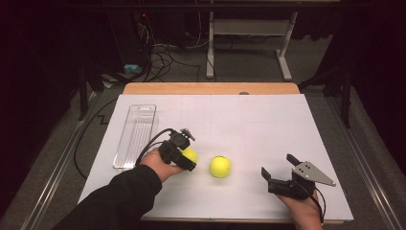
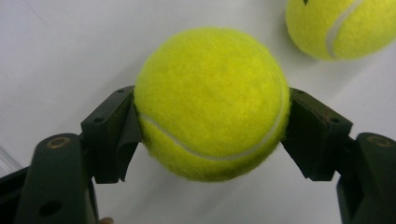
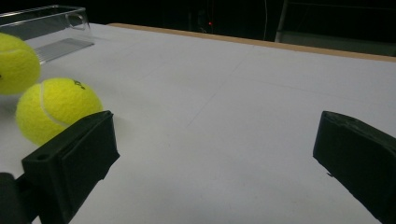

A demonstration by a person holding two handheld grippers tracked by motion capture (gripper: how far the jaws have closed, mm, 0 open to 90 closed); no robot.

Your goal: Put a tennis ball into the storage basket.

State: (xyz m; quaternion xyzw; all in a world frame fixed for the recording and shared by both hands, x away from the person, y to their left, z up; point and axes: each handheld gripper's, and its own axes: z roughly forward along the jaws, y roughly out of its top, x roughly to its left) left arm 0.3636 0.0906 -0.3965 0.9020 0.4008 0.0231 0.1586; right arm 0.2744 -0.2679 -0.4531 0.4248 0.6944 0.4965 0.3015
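Note:
Two yellow tennis balls lie on the white table sheet (image 1: pixel 239 120). My left gripper (image 1: pixel 187 159) is shut on the left tennis ball (image 1: pixel 190 154) (image 2: pixel 210 102), its jaws pressing both sides of the ball. The second tennis ball (image 1: pixel 220 166) (image 2: pixel 341 25) (image 3: pixel 56 109) rests free just to the right of it. My right gripper (image 1: pixel 278 166) (image 3: pixel 210 154) is open near the table's front right, jaws wide apart with nothing between them. In the right gripper view the held ball (image 3: pixel 16 63) sits at the far left edge.
A clear plastic tray (image 1: pixel 136 135) (image 3: pixel 44 28) lies lengthwise at the left of the sheet, beside my left hand. The wooden table edge (image 1: pixel 210 88) runs along the back. Cables and a desk frame (image 1: pixel 249 43) stand on the floor beyond.

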